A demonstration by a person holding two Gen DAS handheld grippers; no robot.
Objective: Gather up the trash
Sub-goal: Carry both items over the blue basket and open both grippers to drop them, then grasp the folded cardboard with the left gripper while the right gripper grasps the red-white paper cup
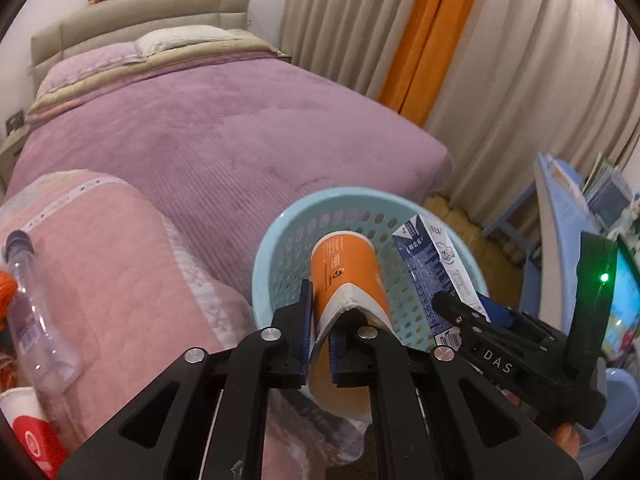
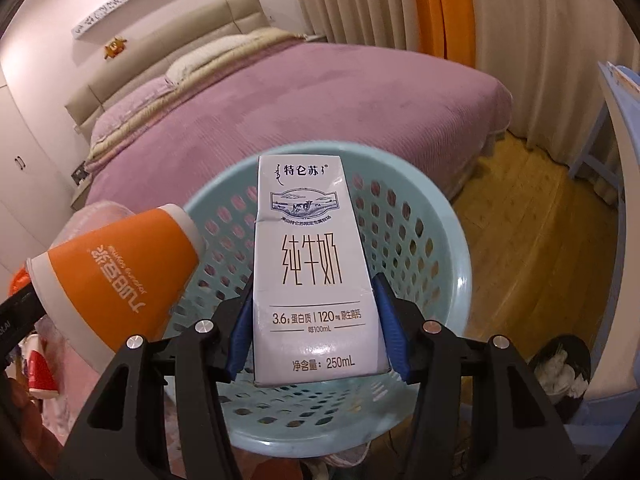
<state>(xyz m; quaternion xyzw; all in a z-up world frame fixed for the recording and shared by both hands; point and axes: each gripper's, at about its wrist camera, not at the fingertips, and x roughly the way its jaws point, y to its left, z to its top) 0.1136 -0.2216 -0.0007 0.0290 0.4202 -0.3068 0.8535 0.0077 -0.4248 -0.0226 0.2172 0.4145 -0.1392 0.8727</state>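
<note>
My left gripper [image 1: 319, 340] is shut on the rim of an orange paper cup [image 1: 346, 276] and holds it tilted over a light blue perforated basket [image 1: 276, 236]. My right gripper [image 2: 316, 332] is shut on a white milk carton [image 2: 308, 264], held upright over the same basket [image 2: 452, 240]. The carton [image 1: 440, 264] and the right gripper's body show at the right of the left wrist view. The cup [image 2: 116, 276] shows at the left of the right wrist view.
A bed with a purple cover [image 1: 224, 136] lies behind the basket. A pink quilt [image 1: 120, 264] at the left carries a clear plastic bottle [image 1: 36, 312] and a red and white cup [image 1: 32, 432]. A blue chair [image 2: 616, 120], curtains and wooden floor [image 2: 532, 216] are at the right.
</note>
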